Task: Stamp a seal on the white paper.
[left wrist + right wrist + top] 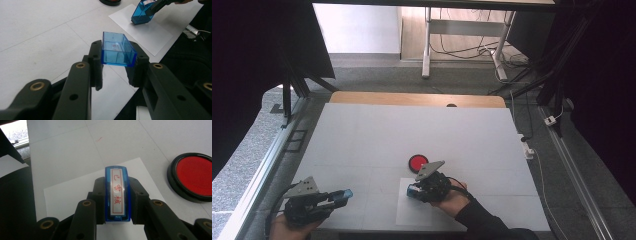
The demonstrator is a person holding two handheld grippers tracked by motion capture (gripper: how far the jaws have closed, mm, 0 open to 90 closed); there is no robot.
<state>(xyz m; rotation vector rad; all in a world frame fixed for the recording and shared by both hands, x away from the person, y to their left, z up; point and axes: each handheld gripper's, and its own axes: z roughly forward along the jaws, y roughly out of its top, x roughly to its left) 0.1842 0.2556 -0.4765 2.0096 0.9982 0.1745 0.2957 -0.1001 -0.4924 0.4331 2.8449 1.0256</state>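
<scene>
Blue stamp [117, 195], red lettering; red ink pad [193, 175], black rim.

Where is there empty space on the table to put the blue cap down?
The whole far half of the table beyond the red ink pad is bare, as is the left side. It is crowded near the paper, where the right hand-held gripper holds the stamp.

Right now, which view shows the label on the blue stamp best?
The right gripper view: the blue stamp, clamped in the right tool, faces the camera with its red-printed label legible. The left gripper view shows it obliquely on the paper; the high view shows a small blue block.
</scene>
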